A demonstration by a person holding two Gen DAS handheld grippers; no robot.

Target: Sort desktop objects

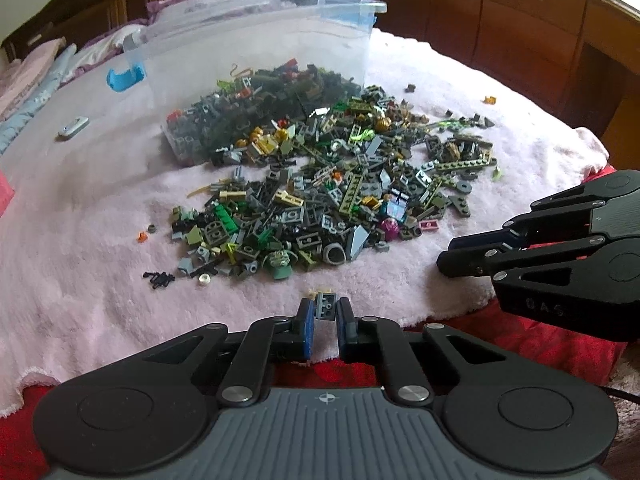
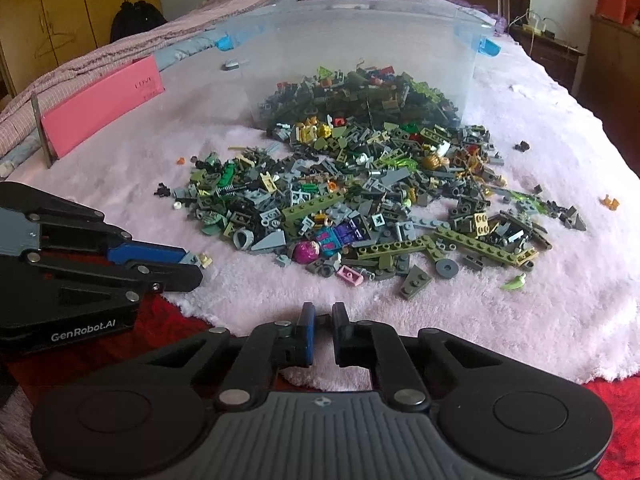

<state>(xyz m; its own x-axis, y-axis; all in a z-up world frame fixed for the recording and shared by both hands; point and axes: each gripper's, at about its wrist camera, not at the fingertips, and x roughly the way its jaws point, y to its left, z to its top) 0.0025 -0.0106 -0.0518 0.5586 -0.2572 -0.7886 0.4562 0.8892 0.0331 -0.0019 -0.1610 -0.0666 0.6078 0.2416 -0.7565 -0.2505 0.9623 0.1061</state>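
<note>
A big pile of small toy bricks, mostly grey, green and black, spills from a tipped clear plastic bin onto a pink fluffy blanket. The pile and bin also show in the right wrist view. My left gripper is shut on a small grey brick just above the blanket's near edge; it shows in the right wrist view at the left. My right gripper has its jaws nearly closed with nothing seen between them; it shows in the left wrist view at the right.
A pink box stands at the left of the blanket. Stray bricks lie around the pile: an orange piece, a dark piece, small black bits. A small white-grey object lies far left. Red bedding borders the blanket's near edge.
</note>
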